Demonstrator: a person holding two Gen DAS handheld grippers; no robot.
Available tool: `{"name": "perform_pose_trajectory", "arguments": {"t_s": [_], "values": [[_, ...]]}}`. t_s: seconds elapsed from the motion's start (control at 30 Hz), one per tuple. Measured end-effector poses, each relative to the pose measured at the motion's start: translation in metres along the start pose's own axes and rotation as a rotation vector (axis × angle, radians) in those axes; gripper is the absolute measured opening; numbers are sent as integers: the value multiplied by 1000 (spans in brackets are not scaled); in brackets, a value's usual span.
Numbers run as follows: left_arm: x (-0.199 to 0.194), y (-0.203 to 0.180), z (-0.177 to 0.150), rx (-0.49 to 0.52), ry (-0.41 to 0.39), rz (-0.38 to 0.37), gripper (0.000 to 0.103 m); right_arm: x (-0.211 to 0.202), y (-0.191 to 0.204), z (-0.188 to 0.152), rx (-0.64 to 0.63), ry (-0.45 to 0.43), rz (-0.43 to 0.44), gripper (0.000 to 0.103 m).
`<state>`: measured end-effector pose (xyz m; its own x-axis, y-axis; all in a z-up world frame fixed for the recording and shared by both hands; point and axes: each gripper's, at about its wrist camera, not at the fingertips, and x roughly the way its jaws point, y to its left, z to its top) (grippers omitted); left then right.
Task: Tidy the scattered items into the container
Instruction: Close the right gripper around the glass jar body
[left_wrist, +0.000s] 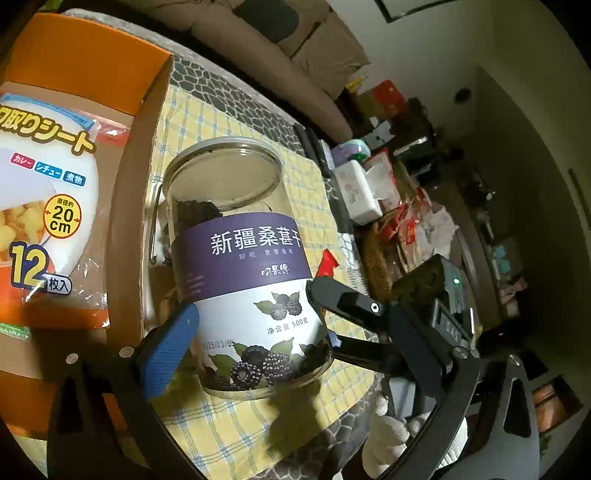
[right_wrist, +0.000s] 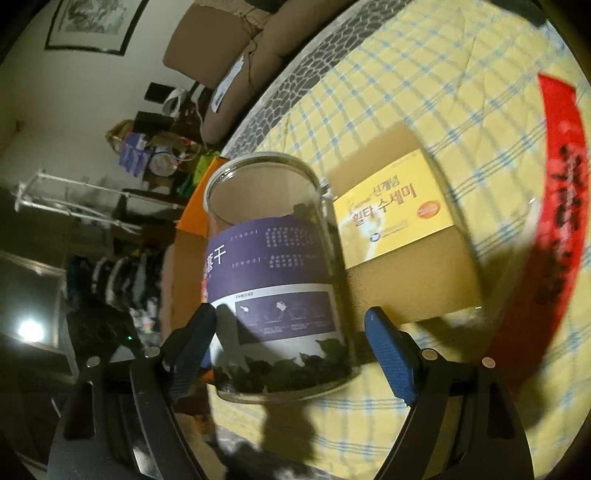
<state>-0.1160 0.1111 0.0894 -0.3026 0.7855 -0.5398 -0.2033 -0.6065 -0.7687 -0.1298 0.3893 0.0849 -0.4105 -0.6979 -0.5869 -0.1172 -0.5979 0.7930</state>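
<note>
A clear jar (left_wrist: 243, 266) with a purple and white berry label stands on the yellow checked cloth (left_wrist: 236, 424), with dark dried fruit at its bottom. My left gripper (left_wrist: 291, 310) is open around its lower part: the blue left pad (left_wrist: 170, 350) lies against the jar, the right finger stays clear. In the right wrist view the same jar (right_wrist: 277, 266) sits between the fingers of my right gripper (right_wrist: 290, 312), which is open; its right pad (right_wrist: 391, 358) is apart from the glass. A cardboard box with an orange flap (left_wrist: 85, 66) at the left holds a printed packet (left_wrist: 40, 192).
A brown carton with a yellow printed face (right_wrist: 391, 218) lies behind the jar. A red strip (right_wrist: 554, 221) lies on the cloth at the right. A cluttered side table (left_wrist: 388, 206) and a sofa (left_wrist: 295, 44) stand beyond the table edge. A white-gloved hand (left_wrist: 388, 435) shows below.
</note>
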Motion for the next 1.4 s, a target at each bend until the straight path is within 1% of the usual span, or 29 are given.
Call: {"name": "perform_pose_trajectory", "arguments": {"t_s": [0.1,0.27,0.33,0.43,0.5,0.6,0.63,0.73,0.8,0.87,0.93,1.0,1.1,1.17,1.27,1.33,1.4], "values": [[0,-4,-1,26,15,7,103,1,1,1,14,-7,0,85],[-3,3,4,-31,20,-63,103,-4,-1,3,42,-27,39,85],[-3,5,5,-47,22,-81,103,-6,-4,4,58,-38,41,85],[-1,5,5,-42,21,-81,103,-5,-11,4,99,-30,72,85],[0,2,4,-26,11,-55,103,-1,-13,3,110,-17,83,84],[2,-2,0,-7,-3,-13,103,1,-7,2,81,-5,60,84],[2,-2,-1,-5,-10,-10,103,2,-5,1,74,-2,54,84],[-1,2,-1,-28,-22,-41,103,2,-3,0,71,1,53,84],[0,4,2,-37,-13,-61,103,3,-2,0,66,4,50,84],[2,1,2,-12,7,-49,103,4,1,-1,44,12,40,85],[5,0,2,6,33,-53,103,2,1,-2,39,13,33,85],[5,0,2,24,46,-46,103,-2,2,-4,28,16,23,84],[8,-5,-1,29,80,-72,103,-11,6,-5,-9,11,2,82],[9,-12,-4,59,77,-75,103,-19,6,-7,-37,14,-14,82],[8,-17,-7,80,83,-70,103,-23,0,-9,-39,33,-19,81],[6,-19,-7,80,83,-82,103,-24,-5,-9,-25,44,-7,81],[4,-17,-4,57,85,-93,103,-24,-8,-10,-19,48,2,81]]}}
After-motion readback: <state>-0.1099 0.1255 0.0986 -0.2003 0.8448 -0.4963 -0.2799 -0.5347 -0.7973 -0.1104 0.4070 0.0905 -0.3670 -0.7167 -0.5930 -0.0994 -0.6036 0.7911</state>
